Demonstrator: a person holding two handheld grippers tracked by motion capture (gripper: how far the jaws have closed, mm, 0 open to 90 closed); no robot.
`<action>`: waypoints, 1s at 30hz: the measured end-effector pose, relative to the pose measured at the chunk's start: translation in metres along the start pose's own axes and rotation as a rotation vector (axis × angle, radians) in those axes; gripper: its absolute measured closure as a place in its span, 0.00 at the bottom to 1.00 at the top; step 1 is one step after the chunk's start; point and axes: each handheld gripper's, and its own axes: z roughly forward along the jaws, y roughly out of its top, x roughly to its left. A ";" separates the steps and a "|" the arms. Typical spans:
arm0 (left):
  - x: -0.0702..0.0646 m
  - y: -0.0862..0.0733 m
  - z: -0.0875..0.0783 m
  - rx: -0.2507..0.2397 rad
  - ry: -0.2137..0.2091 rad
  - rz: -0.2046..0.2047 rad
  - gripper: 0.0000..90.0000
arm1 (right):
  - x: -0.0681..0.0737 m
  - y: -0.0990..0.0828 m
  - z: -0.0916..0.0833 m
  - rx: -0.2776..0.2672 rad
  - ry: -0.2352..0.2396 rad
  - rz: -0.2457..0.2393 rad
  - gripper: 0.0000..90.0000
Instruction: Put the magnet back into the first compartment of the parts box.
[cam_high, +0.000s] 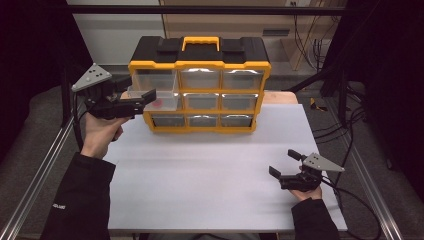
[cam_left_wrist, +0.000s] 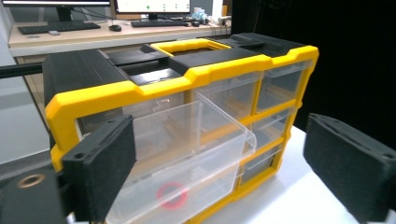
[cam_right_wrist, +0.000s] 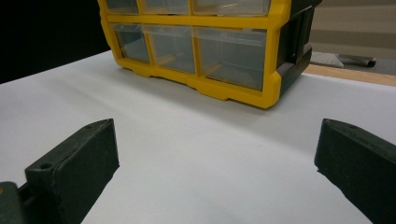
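**Left gripper parted beside the pulled-out drawer**

The left gripper (cam_high: 142, 99) sits at the left front corner of the yellow-and-black organiser (cam_high: 200, 87), jaws apart and clamped on nothing; the clear drawer (cam_left_wrist: 187, 154), from the left column, stands pulled out of its slot toward the gripper, its front edge just ahead of the jaws and between their lines in the left gripper view; whether a pad touches the drawer wall I cannot tell; a red ring (cam_left_wrist: 172, 196) lies on the drawer's floor, near its front. The other drawers sit flush in the frame. The right gripper (cam_high: 285, 165) rests low over the white table (cam_high: 210, 170) at the near right, well apart from the organiser, jaws spread wide with only bare tabletop between them.
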 end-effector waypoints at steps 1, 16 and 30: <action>0.000 -0.001 -0.001 -0.004 -0.005 0.002 0.08 | 0.000 0.000 0.000 0.000 -0.001 0.001 0.00; -0.009 -0.050 -0.020 -0.043 -0.084 0.029 0.03 | 0.000 0.000 -0.001 -0.001 -0.002 0.004 0.00; -0.004 -0.119 -0.017 -0.032 -0.109 -0.016 0.03 | 0.000 0.000 -0.001 -0.003 -0.003 0.006 0.00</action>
